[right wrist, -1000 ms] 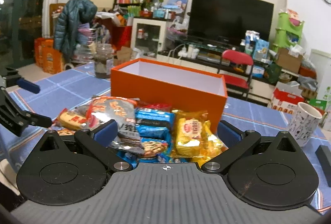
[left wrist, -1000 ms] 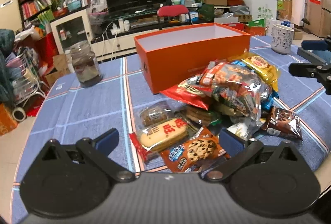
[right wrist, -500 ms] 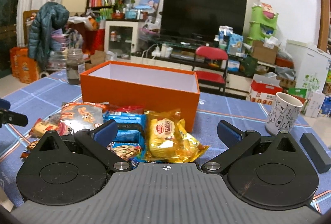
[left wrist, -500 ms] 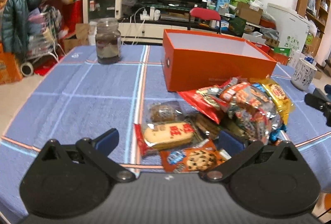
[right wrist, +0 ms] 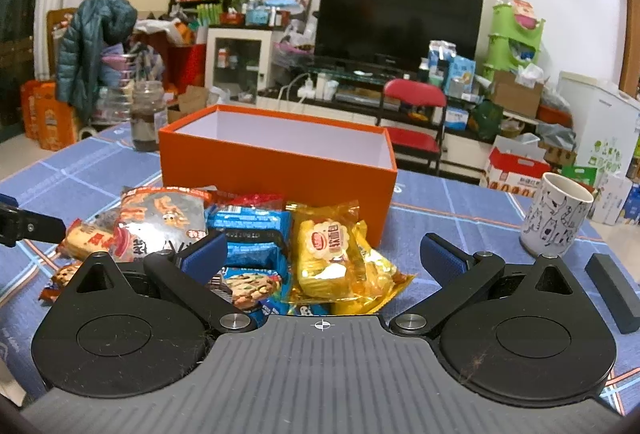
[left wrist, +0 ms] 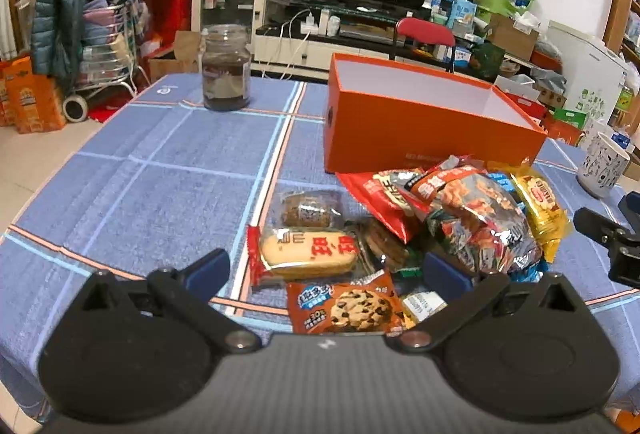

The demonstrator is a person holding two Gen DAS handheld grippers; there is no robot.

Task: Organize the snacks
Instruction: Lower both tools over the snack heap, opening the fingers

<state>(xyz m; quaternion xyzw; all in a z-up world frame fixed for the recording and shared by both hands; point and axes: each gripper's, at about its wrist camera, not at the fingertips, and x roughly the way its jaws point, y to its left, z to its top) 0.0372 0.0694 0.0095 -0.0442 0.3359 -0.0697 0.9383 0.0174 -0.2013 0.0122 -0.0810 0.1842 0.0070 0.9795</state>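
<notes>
A heap of snack packets lies on the blue checked tablecloth in front of an open orange box (left wrist: 424, 121) (right wrist: 276, 161), whose white inside shows nothing in it. My left gripper (left wrist: 326, 268) stands open over the heap's near side, above a chocolate-chip cookie packet (left wrist: 344, 308) and a long red-lettered biscuit packet (left wrist: 308, 248). My right gripper (right wrist: 324, 254) is open too, with a yellow bread packet (right wrist: 332, 254) and blue cookie packets (right wrist: 252, 234) between its fingers, not gripped. A large silver and red crisp bag (left wrist: 476, 218) (right wrist: 156, 222) tops the heap.
A dark glass jar (left wrist: 226, 67) stands at the table's far left. A white patterned mug (right wrist: 556, 220) and a black bar (right wrist: 610, 290) sit on the right. Each gripper's tip shows at the edge of the other's view. A red chair (right wrist: 414, 113) is behind the table.
Both views have swung and levelled over the last second; the left gripper now sits squarer to the heap, the right has shifted right. Both stay open and no packet has moved.
</notes>
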